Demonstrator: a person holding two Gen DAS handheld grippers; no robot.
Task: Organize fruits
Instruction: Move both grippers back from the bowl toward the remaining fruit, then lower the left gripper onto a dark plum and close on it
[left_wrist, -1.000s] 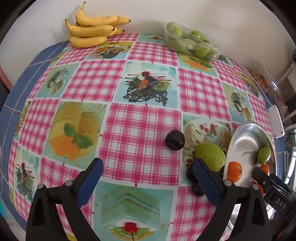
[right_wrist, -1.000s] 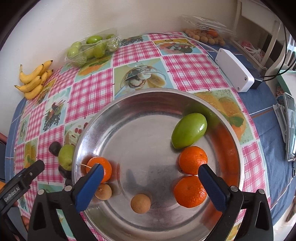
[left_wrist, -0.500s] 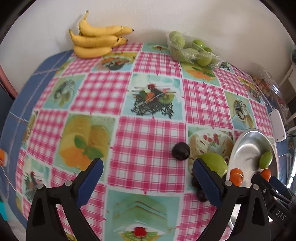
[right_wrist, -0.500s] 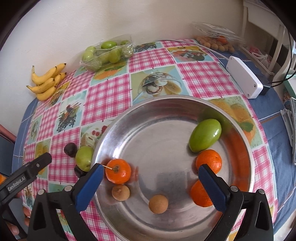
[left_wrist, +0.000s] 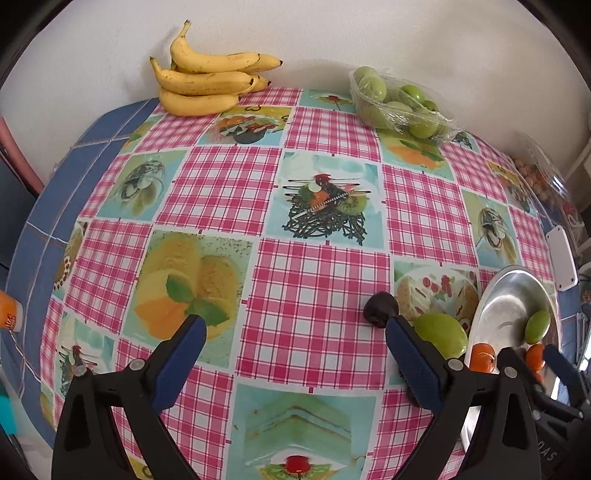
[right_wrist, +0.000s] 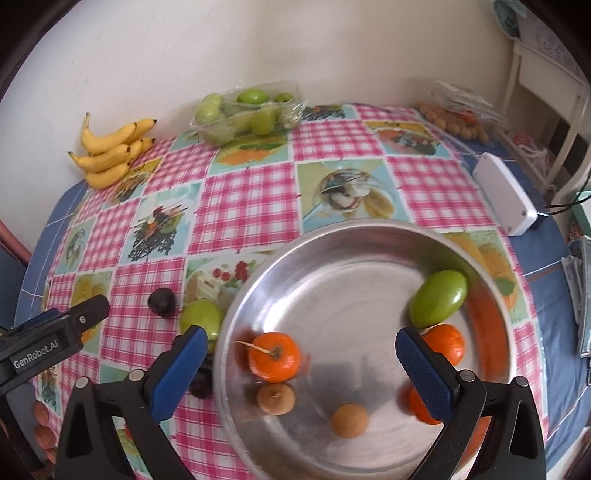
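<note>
A steel bowl (right_wrist: 332, 243) holds a green mango (right_wrist: 437, 302), three oranges (right_wrist: 273, 356) and two small brown fruits (right_wrist: 349, 421). On the checked cloth left of the bowl lie a green fruit (right_wrist: 201, 317) and dark plums (right_wrist: 161, 301). My right gripper (right_wrist: 299, 369) is open and empty above the bowl's near side. My left gripper (left_wrist: 295, 354) is open and empty above the cloth; its right finger is beside the green fruit (left_wrist: 439, 334) and a dark plum (left_wrist: 380, 314). The bowl (left_wrist: 509, 295) shows at the right edge.
A bunch of bananas (left_wrist: 207, 83) and a wrapped tray of green fruit (left_wrist: 399, 103) lie by the back wall. A white box (right_wrist: 506, 199) and a bag of small brown fruits (right_wrist: 454, 114) sit at the right. A chair (right_wrist: 546, 92) stands beyond.
Both grippers have drawn back and up from the table, so more of the cloth and wall shows. The fruits have not moved. Both stay open.
</note>
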